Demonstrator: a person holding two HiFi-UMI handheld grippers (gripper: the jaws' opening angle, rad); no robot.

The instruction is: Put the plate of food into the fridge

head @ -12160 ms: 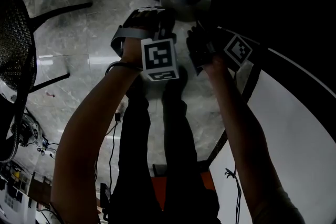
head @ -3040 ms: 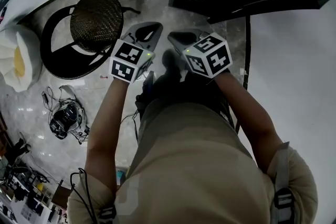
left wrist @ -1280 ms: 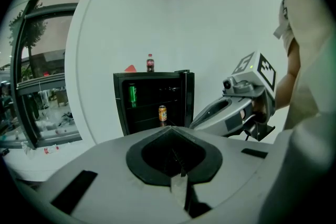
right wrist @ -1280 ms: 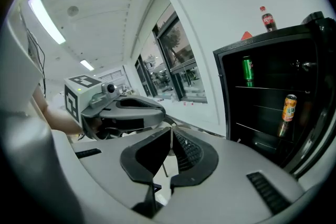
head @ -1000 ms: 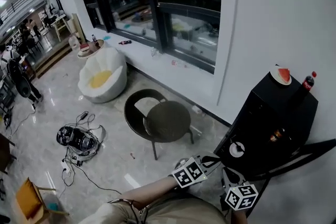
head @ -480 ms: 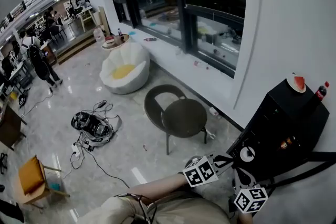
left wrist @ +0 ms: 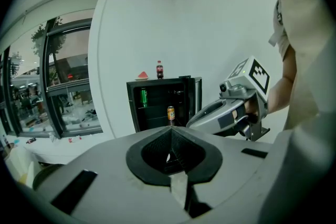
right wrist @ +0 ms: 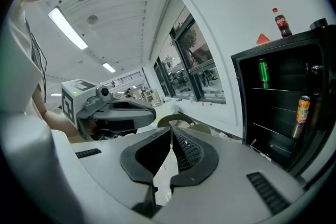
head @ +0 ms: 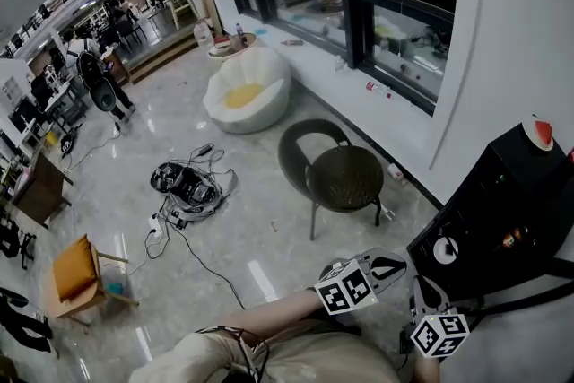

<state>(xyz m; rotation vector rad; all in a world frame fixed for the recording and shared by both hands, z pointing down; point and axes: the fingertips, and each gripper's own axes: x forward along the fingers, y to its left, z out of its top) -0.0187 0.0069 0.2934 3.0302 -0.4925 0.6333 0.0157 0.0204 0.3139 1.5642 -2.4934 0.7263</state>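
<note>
The plate of food (head: 540, 133) sits atop the black fridge (head: 502, 220) at the head view's right edge, beside a cola bottle (left wrist: 159, 69) — not yet picked up; the fridge stands open; left hand-held gripper (left wrist: 170, 136) and right hand-held gripper (right wrist: 171, 136) are both clenched on nothing — grasp, carry and placing all remain.

Plate (left wrist: 142, 76) beside bottle (left wrist: 159, 69) atop fridge (left wrist: 131, 110)
</note>
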